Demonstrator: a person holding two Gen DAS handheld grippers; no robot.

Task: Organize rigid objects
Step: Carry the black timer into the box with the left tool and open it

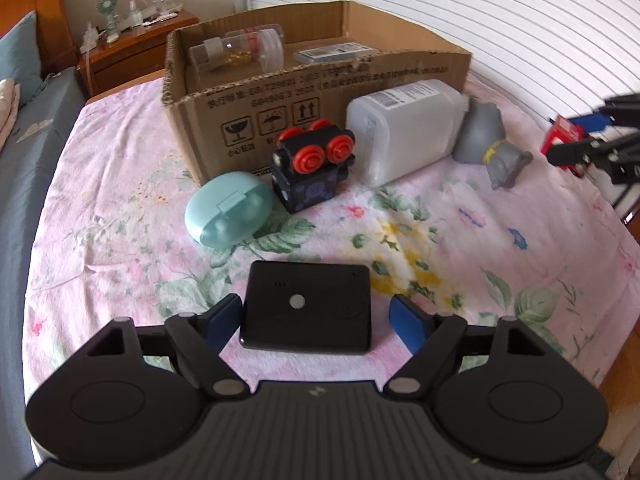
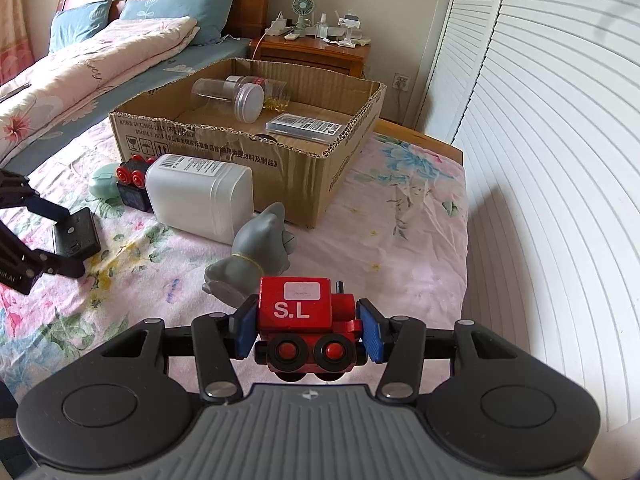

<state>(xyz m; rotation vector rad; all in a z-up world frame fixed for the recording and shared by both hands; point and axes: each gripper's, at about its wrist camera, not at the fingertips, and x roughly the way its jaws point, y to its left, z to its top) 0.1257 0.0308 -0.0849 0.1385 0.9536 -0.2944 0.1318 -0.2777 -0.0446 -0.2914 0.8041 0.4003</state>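
Note:
My left gripper (image 1: 316,316) is open, its blue fingers on either side of a flat black device (image 1: 306,310) lying on the floral sheet; there are gaps on both sides. My right gripper (image 2: 306,330) is shut on a red toy train (image 2: 308,326) marked "S.L", held above the bed; it also shows in the left wrist view (image 1: 562,140). A cardboard box (image 2: 320,152) holds clear jars (image 2: 240,98) and a flat clear case (image 2: 304,128). In front of it lie a white plastic container (image 1: 404,128), a black toy train with red wheels (image 1: 312,164), a mint case (image 1: 228,210) and a grey toy figure (image 1: 492,144).
White louvred doors (image 2: 540,120) stand close on the right of the bed. A wooden nightstand (image 2: 316,50) with a small fan stands behind the box. A folded quilt (image 2: 80,68) and blue pillows lie at the bed's head. The bed's edge runs along the right.

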